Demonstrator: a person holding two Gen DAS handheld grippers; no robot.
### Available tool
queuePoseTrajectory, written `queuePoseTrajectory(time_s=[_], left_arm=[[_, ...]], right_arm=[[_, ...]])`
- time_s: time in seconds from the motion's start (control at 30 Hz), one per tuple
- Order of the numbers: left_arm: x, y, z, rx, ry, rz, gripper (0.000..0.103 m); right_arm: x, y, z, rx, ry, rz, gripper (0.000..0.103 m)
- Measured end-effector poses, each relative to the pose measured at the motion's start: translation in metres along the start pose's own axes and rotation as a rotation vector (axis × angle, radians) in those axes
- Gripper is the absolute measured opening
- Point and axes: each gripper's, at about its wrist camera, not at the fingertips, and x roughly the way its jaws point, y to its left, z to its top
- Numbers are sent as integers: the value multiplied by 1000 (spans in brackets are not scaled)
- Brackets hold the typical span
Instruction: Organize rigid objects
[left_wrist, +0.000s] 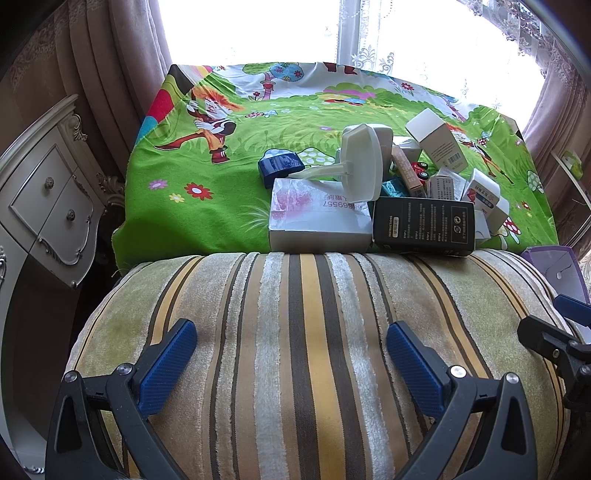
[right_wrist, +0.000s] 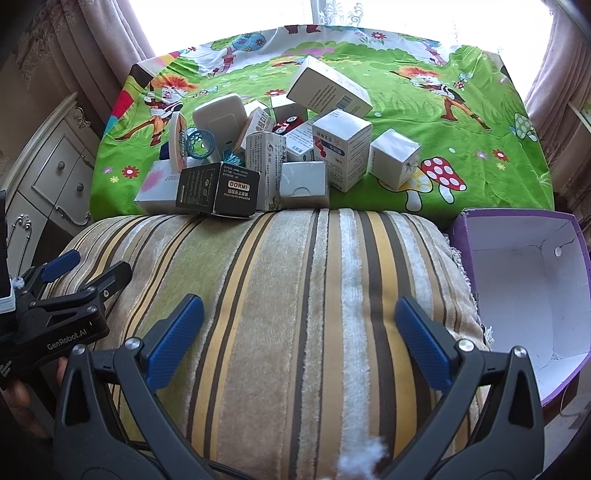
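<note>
A heap of small rigid things lies on the green cartoon cloth (left_wrist: 207, 155) (right_wrist: 461, 147): a black box (left_wrist: 423, 226) (right_wrist: 218, 192), a white-pink box (left_wrist: 317, 218) (right_wrist: 157, 188), a white round fan-like piece (left_wrist: 362, 164), a tall white box (left_wrist: 436, 138) (right_wrist: 328, 88), a blue case (left_wrist: 275, 168), a red toy car (left_wrist: 419, 170) (right_wrist: 286, 123) and several medicine cartons. My left gripper (left_wrist: 291, 354) hovers open over the striped cushion (left_wrist: 295, 314) (right_wrist: 295, 277), short of the heap. My right gripper (right_wrist: 299, 332) is open and empty over the same cushion.
An empty purple box with a white inside (right_wrist: 532, 288) (left_wrist: 554, 269) stands at the cushion's right. A cream carved drawer cabinet (left_wrist: 48, 206) (right_wrist: 51, 184) is at the left. Curtains and a bright window lie behind. The other gripper shows at each view's edge (right_wrist: 55, 291) (left_wrist: 561, 332).
</note>
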Motion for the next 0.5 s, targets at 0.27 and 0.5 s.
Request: queuePoseTrajectory(time_s=[0.27, 0.5], left_arm=[[-1, 3, 1, -17, 0, -18, 103], [-1, -3, 2, 3, 1, -4, 103]], right_arm=[[-4, -14, 6, -13, -16, 27, 103], [-8, -28, 13, 40, -63, 30, 103]])
